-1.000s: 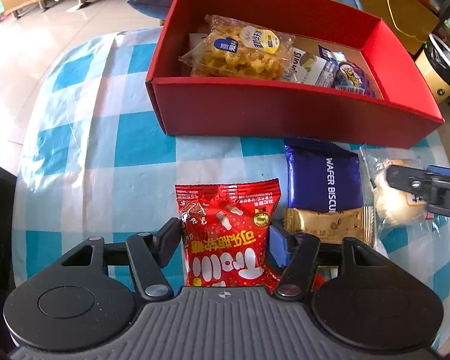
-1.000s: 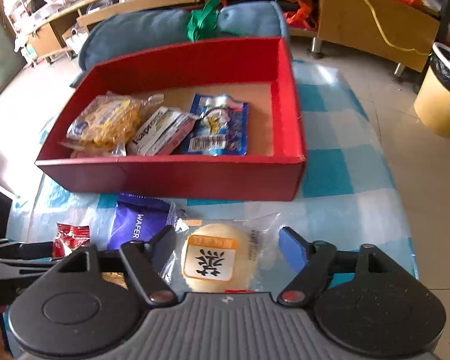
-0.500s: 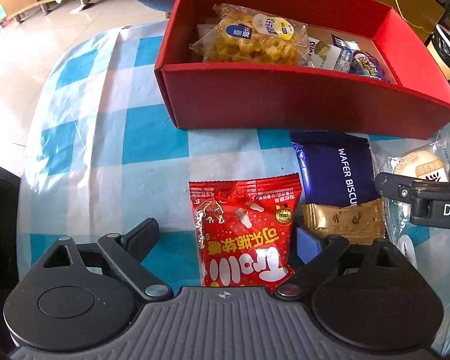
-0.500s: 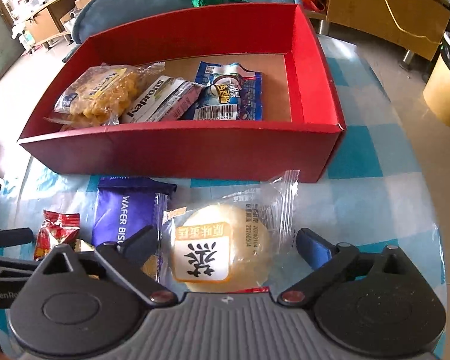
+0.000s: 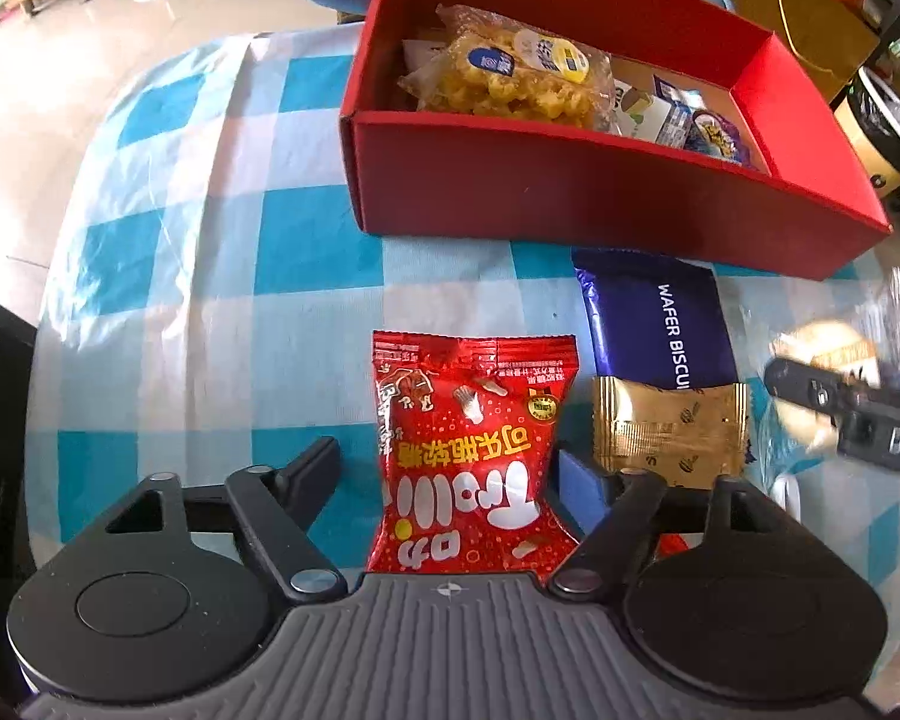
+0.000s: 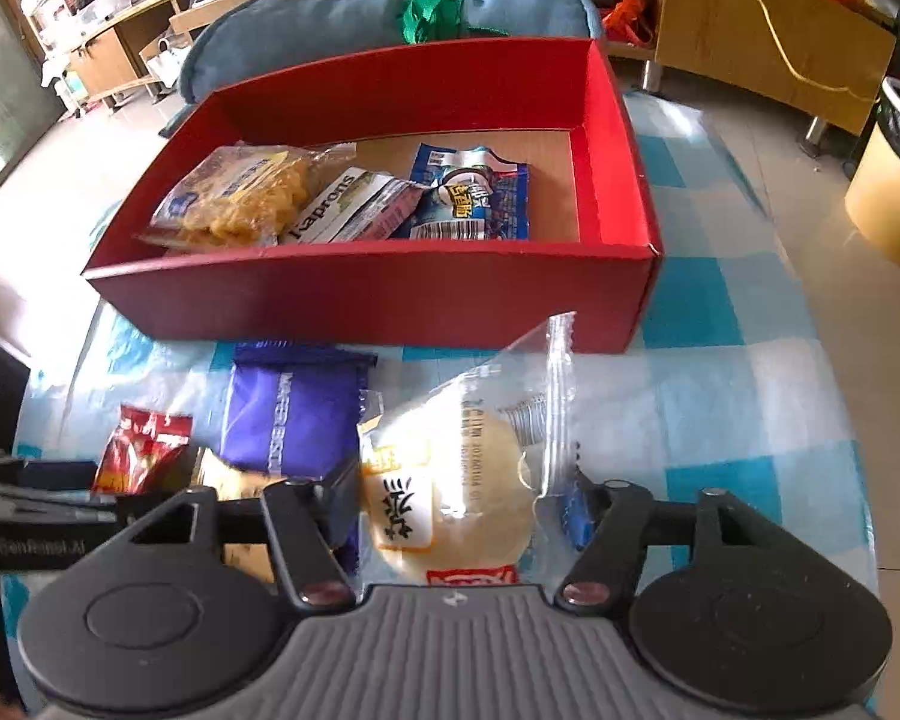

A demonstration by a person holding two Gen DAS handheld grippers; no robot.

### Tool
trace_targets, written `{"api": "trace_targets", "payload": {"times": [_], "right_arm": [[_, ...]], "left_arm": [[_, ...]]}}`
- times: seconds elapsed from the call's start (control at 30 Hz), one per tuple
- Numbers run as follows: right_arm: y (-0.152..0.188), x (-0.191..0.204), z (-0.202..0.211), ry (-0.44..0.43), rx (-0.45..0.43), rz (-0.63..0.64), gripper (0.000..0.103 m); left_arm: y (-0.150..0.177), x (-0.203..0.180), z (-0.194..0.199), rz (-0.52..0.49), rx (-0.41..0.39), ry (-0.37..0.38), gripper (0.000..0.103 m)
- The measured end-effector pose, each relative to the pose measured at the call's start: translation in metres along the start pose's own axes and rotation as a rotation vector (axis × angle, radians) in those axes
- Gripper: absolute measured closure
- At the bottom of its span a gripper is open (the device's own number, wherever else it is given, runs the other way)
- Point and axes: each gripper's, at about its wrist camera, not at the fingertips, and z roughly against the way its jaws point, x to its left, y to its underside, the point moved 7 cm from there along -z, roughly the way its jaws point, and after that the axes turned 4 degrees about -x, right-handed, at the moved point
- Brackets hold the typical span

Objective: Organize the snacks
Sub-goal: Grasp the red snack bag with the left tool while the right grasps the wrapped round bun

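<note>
- The red candy packet (image 5: 471, 456) lay on the checked tablecloth (image 5: 222, 300), between the left gripper's (image 5: 450, 474) closing jaws — a gap showed at its left.
- The clear-wrapped bun (image 6: 450, 498) sat in the right gripper (image 6: 462, 495), jaws closing, pressed against its wrapper.
- The red box (image 6: 390, 294) stood just beyond, snacks inside.

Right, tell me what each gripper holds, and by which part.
Right gripper: jaws closing on the bun packet, pinching its wrapper by both sides. Left gripper: jaws closing around the red snack packet, one finger clear of it; nothing held.
</note>
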Motion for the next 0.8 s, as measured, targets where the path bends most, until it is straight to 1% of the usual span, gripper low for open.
{"api": "trace_targets", "payload": {"times": [0.03,0.1,0.17,0.2,0.23,0.3,0.37,0.4,0.43,0.47,0.5,0.53,0.6,0.63,0.67,0.7,0.77,0.8], "right_arm": [[0.002,0.002,0.002,0.009,0.001,0.016,0.045],[0.005,0.006,0.008,0.004,-0.001,0.025,0.048],[0.005,0.007,0.017,-0.021,-0.015,0.007,0.056],[0.005,0.006,0.021,-0.033,-0.022,-0.005,0.057],[0.004,0.006,0.025,-0.035,-0.029,-0.008,0.058],[0.004,0.005,0.023,-0.022,-0.027,0.0,0.058],[0.007,0.002,0.015,-0.035,-0.003,-0.024,0.057],[0.008,0.0,0.012,-0.043,0.009,-0.04,0.057],[0.009,-0.001,0.008,-0.05,0.023,-0.045,0.055],[0.011,-0.003,0.005,-0.047,0.037,-0.042,0.048],[0.011,-0.006,0.002,-0.033,0.046,-0.043,0.043],[0.012,-0.008,0.0,-0.023,0.051,-0.042,0.037],[0.015,-0.01,-0.007,-0.025,0.08,-0.037,0.032],[0.017,-0.009,-0.012,-0.016,0.093,-0.019,0.026],[0.018,-0.006,-0.012,-0.011,0.091,0.002,0.022],[0.019,-0.004,-0.013,-0.004,0.091,0.018,0.021],[0.02,0.0,-0.016,0.012,0.087,0.043,0.011],[0.02,-0.001,-0.018,0.023,0.081,0.04,0.009]], "left_arm": [[-0.001,0.001,0.001,0.001,-0.005,-0.002,0.012],[-0.002,0.001,0.002,-0.007,-0.014,-0.014,0.012],[-0.004,0.001,-0.001,-0.021,-0.021,-0.03,0.011],[-0.004,0.0,-0.004,-0.03,-0.017,-0.038,0.011],[-0.004,0.0,-0.008,-0.034,-0.009,-0.046,0.011],[-0.003,-0.001,-0.016,-0.043,-0.003,-0.066,0.006],[-0.002,-0.003,-0.015,-0.046,-0.01,-0.075,0.008],[-0.002,-0.003,-0.014,-0.04,-0.012,-0.071,0.011],[-0.002,-0.004,-0.012,-0.039,-0.019,-0.071,0.016],[-0.002,-0.005,-0.01,-0.042,-0.027,-0.071,0.02],[-0.002,-0.007,-0.007,-0.044,-0.036,-0.072,0.03],[-0.003,-0.009,-0.005,-0.049,-0.043,-0.069,0.035],[-0.002,-0.009,-0.004,-0.036,-0.038,-0.048,0.038],[-0.002,-0.009,-0.003,-0.031,-0.038,-0.044,0.039],[-0.002,-0.009,-0.003,-0.032,-0.034,-0.043,0.039],[-0.003,-0.008,-0.003,-0.035,-0.034,-0.042,0.039],[-0.003,-0.008,-0.003,-0.044,-0.034,-0.045,0.037],[-0.002,-0.007,-0.004,-0.043,-0.034,-0.05,0.035]]}}
